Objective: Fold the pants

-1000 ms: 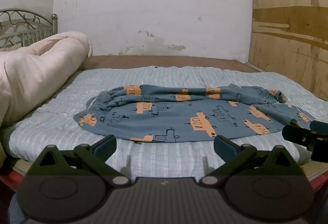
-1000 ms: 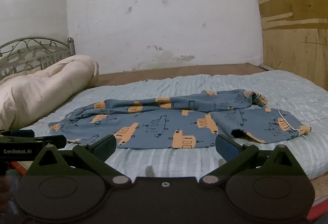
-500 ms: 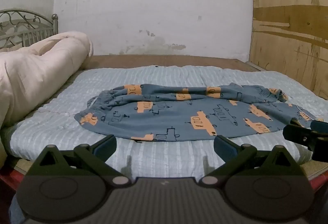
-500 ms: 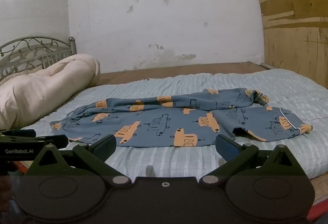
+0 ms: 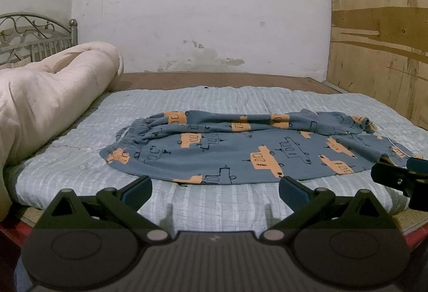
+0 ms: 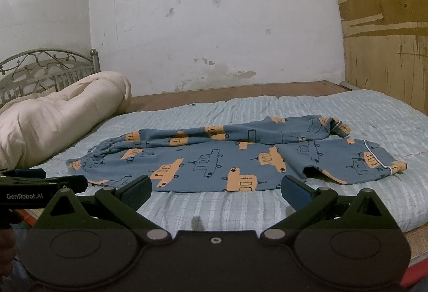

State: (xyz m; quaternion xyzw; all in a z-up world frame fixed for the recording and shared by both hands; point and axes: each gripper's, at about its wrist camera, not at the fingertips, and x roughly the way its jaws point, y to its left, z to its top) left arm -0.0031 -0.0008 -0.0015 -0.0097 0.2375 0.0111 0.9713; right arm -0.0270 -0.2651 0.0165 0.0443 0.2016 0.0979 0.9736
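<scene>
Metal headboard: far left, beyond and left of both sets of fingers; cut off by the frame edge.

Cream duvet: rolled, lying along the left side of the bed, ahead and left of the left gripper's fingers; its near end runs out of the frame.

Left gripper: fingers spread wide and empty, hovering at the near edge of the bed, short of the cloth. In the right wrist view its side shows at the left margin and reads "GenRobot.AI".

Bed cover: pale blue, ribbed; a bare strip lies between both sets of fingers and the garment's near hem. More open cover lies past the garment, up to the wooden bed edge under the wall.

Pants: blue with orange and outlined vehicle prints, lying flat across the middle of the bed, straight ahead of both grippers. The elastic waistband lies ahead and left of the left fingers. The legs run to the right, the far one rumpled and bunched at its end. The near leg's white-piped cuff lies ahead and right of the right fingers. How the legs overlap is hard to make out.

Right gripper: fingers wide apart, holding nothing, just short of the near hem. Only one finger of it shows at the right margin of the left wrist view, the rest cut off.

Plywood panel: right wall, beyond the bed's right edge.
</scene>
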